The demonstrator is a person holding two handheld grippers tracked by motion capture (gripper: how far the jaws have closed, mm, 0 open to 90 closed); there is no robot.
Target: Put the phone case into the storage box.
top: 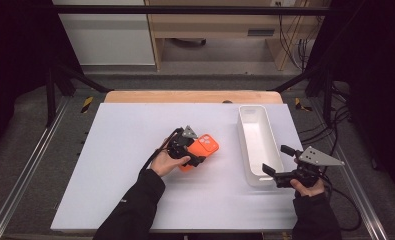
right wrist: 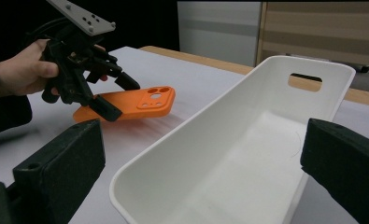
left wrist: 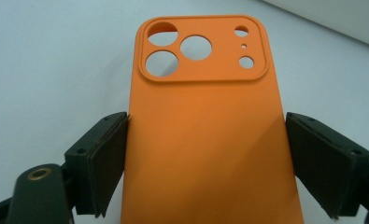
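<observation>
Grey-white board covers the table (top: 135,200), a dark frame around it and a wooden cabinet behind. Left gripper (top: 194,150) pinches an orange phone case (top: 203,146) by its long edges, pads pressed to both sides in the left gripper view, camera cut-outs pointing away from the hand. In the right gripper view the case (right wrist: 140,105) hangs nearly level, just off the board it seems, its far end a little raised. A white bin (top: 257,145) stands to the right, empty, long side running away from the person. Right gripper (top: 279,165) waits at the bin's near end, jaws spread wide either side of the rim and touching nothing. As I judge it, the soft case could bow or slip out under the squeeze on its edges if it is swung quickly, and a low carry could catch the bin's wall. Left hand lies low, wrist turned inward toward the bin; right hand rests level, palm up under its tool
</observation>
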